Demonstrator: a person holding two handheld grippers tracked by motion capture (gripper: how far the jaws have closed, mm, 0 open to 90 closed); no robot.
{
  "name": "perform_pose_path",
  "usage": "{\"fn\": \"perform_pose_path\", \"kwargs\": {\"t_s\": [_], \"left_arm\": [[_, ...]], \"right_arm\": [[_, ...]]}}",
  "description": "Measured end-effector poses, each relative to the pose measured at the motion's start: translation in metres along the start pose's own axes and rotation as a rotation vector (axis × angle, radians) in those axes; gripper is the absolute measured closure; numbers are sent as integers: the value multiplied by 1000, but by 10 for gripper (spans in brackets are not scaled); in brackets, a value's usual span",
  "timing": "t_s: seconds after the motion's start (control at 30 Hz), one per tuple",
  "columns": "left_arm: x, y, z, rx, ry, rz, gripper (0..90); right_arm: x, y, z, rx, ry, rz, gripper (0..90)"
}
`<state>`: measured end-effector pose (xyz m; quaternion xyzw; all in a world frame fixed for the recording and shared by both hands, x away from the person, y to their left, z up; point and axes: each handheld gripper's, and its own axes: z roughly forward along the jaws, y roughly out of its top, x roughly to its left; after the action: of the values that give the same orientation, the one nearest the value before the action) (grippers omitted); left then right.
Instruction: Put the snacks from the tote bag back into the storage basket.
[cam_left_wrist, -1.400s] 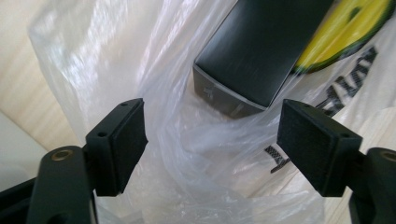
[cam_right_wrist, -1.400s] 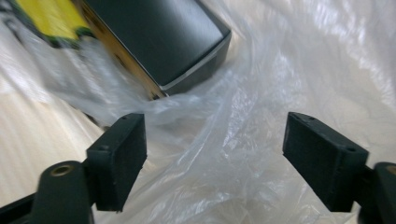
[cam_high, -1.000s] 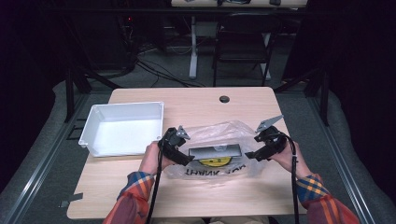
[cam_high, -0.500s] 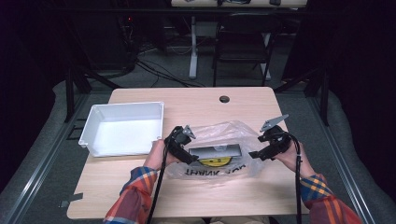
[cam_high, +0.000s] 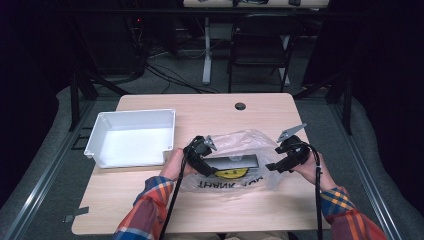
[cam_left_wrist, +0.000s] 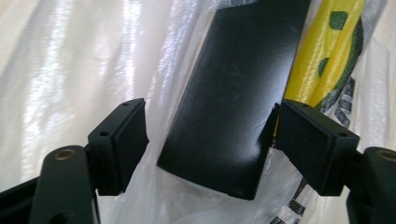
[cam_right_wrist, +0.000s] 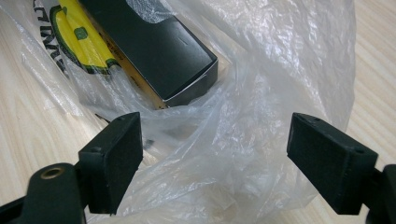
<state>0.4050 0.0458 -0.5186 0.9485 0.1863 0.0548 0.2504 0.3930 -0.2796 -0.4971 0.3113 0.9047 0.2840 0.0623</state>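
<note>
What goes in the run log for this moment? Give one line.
left tongs: closing in around black box, gap on one side | right tongs: open over plastic bag | white bin: aside on table

A light wooden table with rounded corners (cam_high: 150, 210) carries two things directly on its top. A white rectangular plastic bin (cam_high: 131, 137) sits toward its left side, and beside that, nearer the middle, a crumpled clear plastic bag with a yellow print (cam_high: 240, 145) lies flat. A small dark round grommet hole (cam_high: 240, 106) marks the far edge.
</note>
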Motion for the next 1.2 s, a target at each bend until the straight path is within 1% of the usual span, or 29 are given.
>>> {"fn": "perform_pose_path", "kwargs": {"t_s": [0.1, 0.13, 0.17, 0.27, 0.3, 0.33, 0.4, 0.43, 0.5, 0.57, 0.63, 0.73, 0.77, 0.83, 0.9, 0.93, 0.97, 1.03, 1.07, 1.1, 1.2], "left_arm": [[-3, 1, 3, 17, -4, 31, 312], [-3, 2, 3, 19, 0, 34, 321], [-3, 2, 4, 21, 0, 38, 322], [-4, 2, 4, 33, 4, 50, 330], [-5, 3, 5, 40, 4, 60, 333], [-5, 3, 6, 45, 10, 65, 338], [-6, 4, 7, 51, 8, 73, 340], [-6, 4, 8, 56, 8, 72, 341], [-5, 5, 9, 65, 6, 85, 340], [-4, 7, 11, 62, 2, 85, 338], [-2, 9, 12, 60, -3, 85, 336], [-1, 11, 15, 77, -14, 83, 333], [0, 12, 16, 86, -16, 94, 332], [1, 14, 19, 100, -23, 90, 330], [1, 16, 21, 105, -27, 91, 329], [1, 17, 21, 99, -27, 92, 329], [2, 18, 21, 88, -40, 87, 330], [0, 21, 21, 94, -35, 102, 337], [0, 22, 22, 98, -36, 97, 338], [0, 23, 23, 102, -34, 106, 339], [0, 24, 25, 115, -33, 113, 344]], "right_arm": [[0, 0, 1, 4, -3, 3, 184], [0, 0, 1, 5, -6, 2, 184], [0, 0, 1, 2, -2, 5, 184], [1, 0, 3, 12, -6, -7, 185], [2, 0, 3, 7, -1, -1, 186], [2, 0, 4, 2, -8, 5, 186], [1, 0, 4, 21, -7, -9, 187], [1, 0, 4, 19, -9, -5, 187], [1, 0, 5, 25, -10, -4, 189], [1, 0, 6, 31, -9, -8, 191], [2, 0, 7, 28, -7, 0, 192], [2, 0, 8, 26, -11, 3, 192], [2, 0, 8, 36, -10, -5, 192], [2, 0, 9, 32, -8, -4, 192], [2, 0, 9, 41, -9, -8, 192], [2, 1, 9, 43, -9, -9, 194], [2, 1, 9, 40, -7, -5, 193], [2, 1, 9, 46, -13, -13, 194], [2, 1, 9, 40, -8, -6, 194], [2, 1, 9, 45, -15, -10, 194], [2, 0, 9, 46, -16, -10, 194]]}}
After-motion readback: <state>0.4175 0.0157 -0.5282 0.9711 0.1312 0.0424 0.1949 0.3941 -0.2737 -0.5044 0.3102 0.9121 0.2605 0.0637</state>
